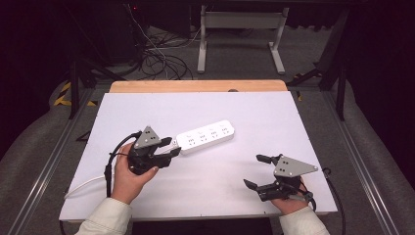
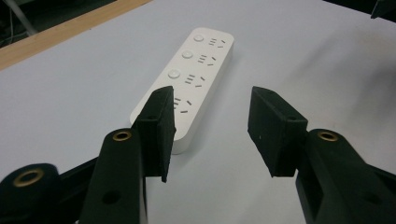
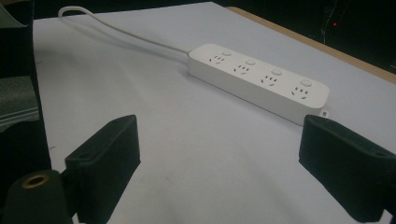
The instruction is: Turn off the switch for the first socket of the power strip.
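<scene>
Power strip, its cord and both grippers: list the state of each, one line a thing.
Power strip: lying flat on the white board, sockets up, nothing plugged in, not held.
Cord: attached to the strip, trailing loose across the board.
Left gripper: jaws apart, at the strip's near end, one pad by its corner, no grip.
Right gripper: jaws wide open, empty, away from the strip.

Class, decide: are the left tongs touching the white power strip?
Cannot tell. In the left gripper view, one finger overlaps the power strip, hiding any contact.

Bright, evenly lit white tabletop (image 1: 274, 122), dark surroundings, soft shadows, slightly grainy close views.
</scene>
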### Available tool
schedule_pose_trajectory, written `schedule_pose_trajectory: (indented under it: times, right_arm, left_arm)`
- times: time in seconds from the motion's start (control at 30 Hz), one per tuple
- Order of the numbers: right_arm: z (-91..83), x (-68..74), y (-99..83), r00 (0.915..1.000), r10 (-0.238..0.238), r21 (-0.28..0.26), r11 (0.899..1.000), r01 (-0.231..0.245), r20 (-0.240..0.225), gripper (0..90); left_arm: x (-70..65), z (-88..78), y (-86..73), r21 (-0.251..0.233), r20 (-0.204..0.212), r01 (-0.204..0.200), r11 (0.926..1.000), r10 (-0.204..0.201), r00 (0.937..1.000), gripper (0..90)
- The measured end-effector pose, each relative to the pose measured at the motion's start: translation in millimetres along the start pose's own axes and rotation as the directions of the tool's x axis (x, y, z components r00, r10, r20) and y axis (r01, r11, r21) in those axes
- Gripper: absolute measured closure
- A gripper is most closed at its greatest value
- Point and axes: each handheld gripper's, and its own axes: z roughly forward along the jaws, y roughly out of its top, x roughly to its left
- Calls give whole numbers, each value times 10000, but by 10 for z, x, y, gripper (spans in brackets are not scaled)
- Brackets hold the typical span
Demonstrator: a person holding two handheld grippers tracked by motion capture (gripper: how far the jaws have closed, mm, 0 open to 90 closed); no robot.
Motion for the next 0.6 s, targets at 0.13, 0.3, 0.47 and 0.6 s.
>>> schedule_pose_trajectory:
  times: [0.13,0.3,0.47,0.6]
  right_arm:
    - [-1,5,2,10000,35,-3,10000,-35,-7,128]
    - [-3,7,3,10000,62,-24,10000,-62,-17,128]
    - [-7,3,3,10000,28,-31,10000,-29,-23,128]
    - [-9,2,2,10000,43,-50,10000,-43,-49,128]
  left_arm:
    - [10,44,64,477,102,-69,9988,65,9999,588]
    - [32,120,155,793,301,-107,9968,83,9995,723]
    - [50,194,222,1045,470,-188,9943,139,9988,841]
    - [42,278,273,1316,361,-272,9909,227,9991,899]
